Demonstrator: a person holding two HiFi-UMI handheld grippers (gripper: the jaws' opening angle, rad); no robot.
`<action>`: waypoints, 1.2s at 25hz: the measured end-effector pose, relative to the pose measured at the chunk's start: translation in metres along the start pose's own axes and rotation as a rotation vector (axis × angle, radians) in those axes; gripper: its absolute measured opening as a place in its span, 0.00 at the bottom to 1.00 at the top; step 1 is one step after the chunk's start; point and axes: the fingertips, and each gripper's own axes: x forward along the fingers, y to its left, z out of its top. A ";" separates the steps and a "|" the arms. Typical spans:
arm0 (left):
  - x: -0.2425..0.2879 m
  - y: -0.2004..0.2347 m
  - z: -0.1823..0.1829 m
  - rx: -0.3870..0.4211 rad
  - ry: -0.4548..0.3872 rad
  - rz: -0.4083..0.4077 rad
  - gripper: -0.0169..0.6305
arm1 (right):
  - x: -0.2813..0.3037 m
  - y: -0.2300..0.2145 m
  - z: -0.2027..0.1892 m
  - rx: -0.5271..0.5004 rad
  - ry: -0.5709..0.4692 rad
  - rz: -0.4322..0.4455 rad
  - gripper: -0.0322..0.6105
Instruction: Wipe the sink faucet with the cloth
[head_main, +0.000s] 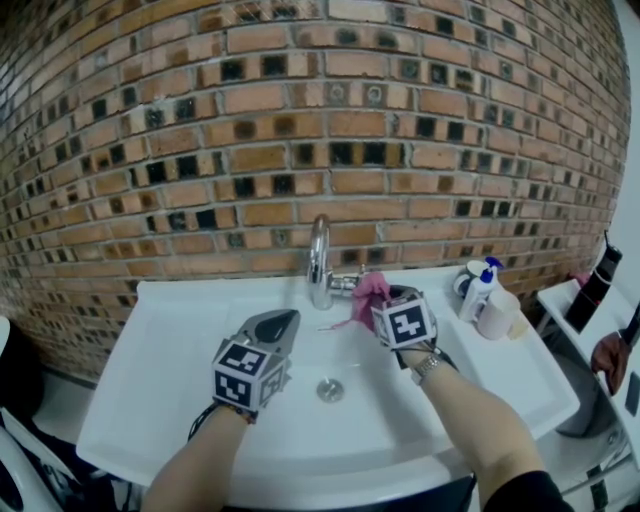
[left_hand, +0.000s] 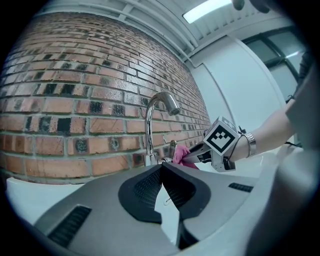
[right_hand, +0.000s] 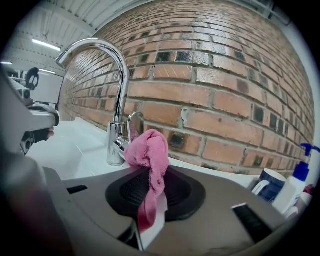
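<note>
Nearest the person, over the white sink (head_main: 150, 400), the left tool (left_hand: 161, 170) hovered level above the basin, its jaws pressed together on nothing: idle, and clear of the work. Just beyond it and to the right, the right tool (right_hand: 152, 175) was clamped on the pink cloth (right_hand: 147, 147), a bunched wad standing past the tips and a tail hanging down between the pads. That wad sat low, just beside the faucet (right_hand: 117, 95), by the small side lever at its base; whether it actually touched the chrome could not be told. Behind rose the brick wall (head_main: 320, 120), and off to the right on the sink's ledge stood a pump bottle (head_main: 480, 292) and a mug (right_hand: 265, 185). By the look of it the wiping was at the lower body, with the curved neck and spout likely yet to be done. The next move called for pressing the wad onto the metal, carrying it round the base and up the arch, the grip kept firm so the cloth would not slip.
</note>
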 end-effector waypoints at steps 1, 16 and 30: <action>0.000 0.000 0.000 0.000 0.000 0.001 0.04 | 0.001 0.000 0.001 0.008 -0.002 0.002 0.16; 0.001 0.003 0.000 0.001 -0.001 0.007 0.04 | 0.007 -0.009 0.026 0.144 -0.072 0.033 0.16; 0.000 0.002 0.003 -0.002 -0.009 0.002 0.04 | -0.011 -0.011 0.053 0.127 -0.131 0.025 0.16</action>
